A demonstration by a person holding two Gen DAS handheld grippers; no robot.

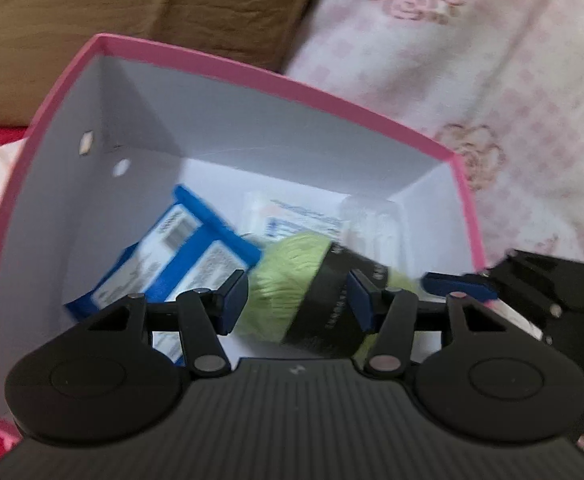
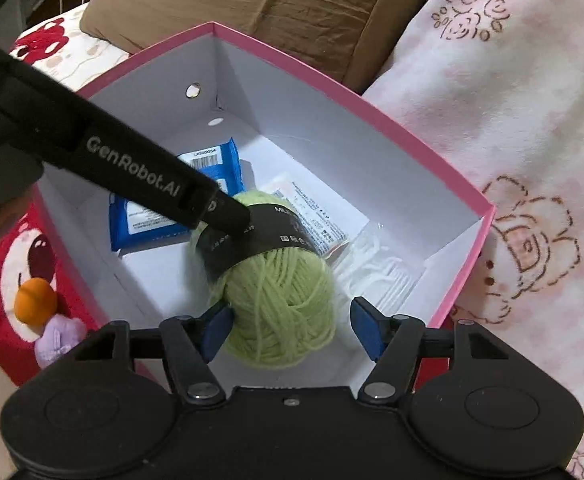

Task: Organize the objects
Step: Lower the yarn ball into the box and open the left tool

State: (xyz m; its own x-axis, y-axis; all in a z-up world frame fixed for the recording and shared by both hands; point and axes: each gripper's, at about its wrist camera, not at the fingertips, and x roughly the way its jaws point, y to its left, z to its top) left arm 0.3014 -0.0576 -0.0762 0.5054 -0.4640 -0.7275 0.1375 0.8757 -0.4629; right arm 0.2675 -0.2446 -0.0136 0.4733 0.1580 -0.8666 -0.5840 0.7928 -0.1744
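Green yarn ball (image 2: 280,300): 1 | blue packet (image 2: 212,160): 1 | pink box (image 2: 468,196): 1

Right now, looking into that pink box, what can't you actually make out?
- Blue packet: right wrist view, partly hidden by the left gripper; label blurred in left view.
- White packet: print too small; yarn ball covers part.
- Clear packet: contents unclear.
- Right gripper: grip on the yarn unclear.

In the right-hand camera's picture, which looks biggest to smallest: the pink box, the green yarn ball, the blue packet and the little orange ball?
1. Pink box, by far.
2. Green yarn ball, though it sits nearest the camera.
3. Blue packet, partly hidden by the other tool, so its rank against the yarn is unsure.
4. Orange ball.
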